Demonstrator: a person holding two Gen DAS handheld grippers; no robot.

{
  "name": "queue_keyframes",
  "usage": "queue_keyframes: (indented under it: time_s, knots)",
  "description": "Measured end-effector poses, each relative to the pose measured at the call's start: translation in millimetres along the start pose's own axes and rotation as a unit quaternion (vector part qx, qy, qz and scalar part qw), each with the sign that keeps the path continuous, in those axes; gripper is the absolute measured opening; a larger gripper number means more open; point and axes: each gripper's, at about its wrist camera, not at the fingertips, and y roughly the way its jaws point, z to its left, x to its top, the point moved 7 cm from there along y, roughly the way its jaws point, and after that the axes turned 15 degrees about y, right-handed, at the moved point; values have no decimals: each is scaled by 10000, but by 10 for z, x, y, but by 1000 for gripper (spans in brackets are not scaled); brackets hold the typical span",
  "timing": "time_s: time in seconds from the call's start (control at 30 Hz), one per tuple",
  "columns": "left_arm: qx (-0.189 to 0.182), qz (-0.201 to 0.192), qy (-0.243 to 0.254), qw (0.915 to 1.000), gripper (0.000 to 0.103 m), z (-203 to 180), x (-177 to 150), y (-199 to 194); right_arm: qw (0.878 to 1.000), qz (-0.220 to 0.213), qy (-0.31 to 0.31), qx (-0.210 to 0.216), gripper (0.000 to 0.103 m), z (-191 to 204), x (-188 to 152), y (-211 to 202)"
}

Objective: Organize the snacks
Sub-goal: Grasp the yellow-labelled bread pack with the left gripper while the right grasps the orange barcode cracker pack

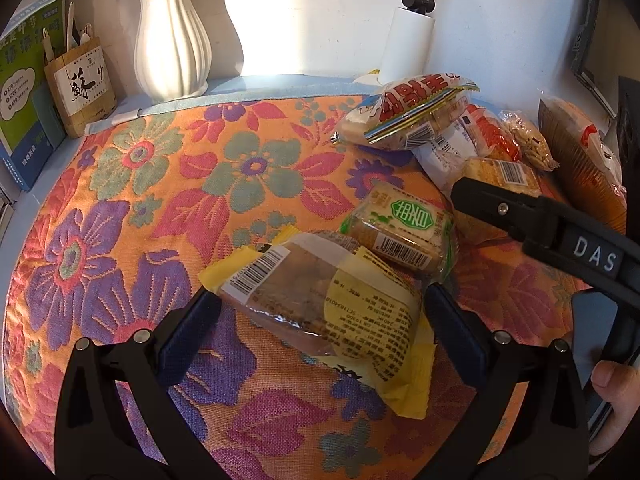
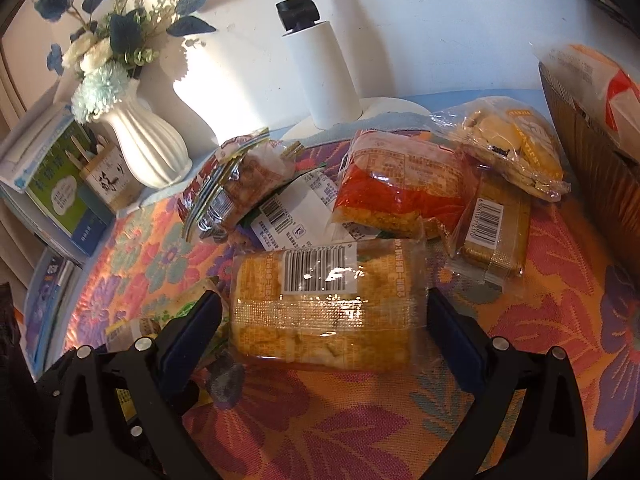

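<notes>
A yellow-wrapped brown cake packet [image 1: 304, 292] lies on the flowered cloth between the wide-apart fingers of my left gripper [image 1: 320, 312], which is open. Just beyond it is a green-labelled cracker packet [image 1: 400, 224]. My right gripper [image 2: 324, 312] is also open, its fingers either side of a clear packet of golden crackers [image 2: 328, 280] with a barcode. Behind that packet sit a red packet [image 2: 400, 188], a small golden packet [image 2: 496, 232], a yellow chip bag [image 2: 508, 148], a white packet [image 2: 296, 212] and a red-and-green striped packet [image 2: 236, 184]. One right finger [image 1: 500, 208] shows in the left wrist view.
A brown corrugated box [image 2: 592, 168] holding a bag stands at the right edge. A white vase [image 1: 172, 40] with flowers, a pen holder [image 1: 80, 84] and books [image 1: 24, 92] line the back left. A white lamp post [image 2: 320, 60] rises behind the snacks. A hand [image 1: 612, 384] grips the right tool.
</notes>
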Motion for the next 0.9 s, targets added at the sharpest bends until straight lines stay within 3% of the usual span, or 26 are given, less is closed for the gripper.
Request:
queue_keyframes:
  time_s: [0.1,0.23,0.3,0.37,0.4,0.43,0.47,0.5,0.57,0.7,0.9]
  knots:
    - [-59,-76,-150,9998,100,25,15,-33,10000,3,13,15,98,-1,3,0]
    - [-269,-311,-894,9951,100,146,39,-78,10000,2,36,35,98,4,7,5]
    - [-112,-346,-1077,9935,100,150,47,-61,10000,1,26,22,98,0,8,6]
    - [216,-120,-813,9964,100,79,63,-3,10000,0,51,57,98,-4,8,2]
    - [417,15,-641,9971,97,32,73,26,9999,-32,117,112,98,-15,18,-13]
    - [505,-32,-624,9968,86,37,73,4,9997,-122,175,81,89,-36,33,-40]
    - [539,-196,-647,9963,61,50,76,-60,9995,-203,210,120,79,-46,40,-72]
    - [503,-268,-691,9960,48,71,70,-83,9988,-331,251,245,78,-51,52,-134]
    - [441,-309,-864,9948,45,128,42,-97,9972,-539,194,485,78,-17,62,-243]
    - [737,-751,-960,9898,45,171,38,-309,9914,-1009,-200,813,78,150,33,-465]
    - [1125,-1192,-791,9833,45,132,64,-535,9890,-1195,-125,862,78,118,55,-549]
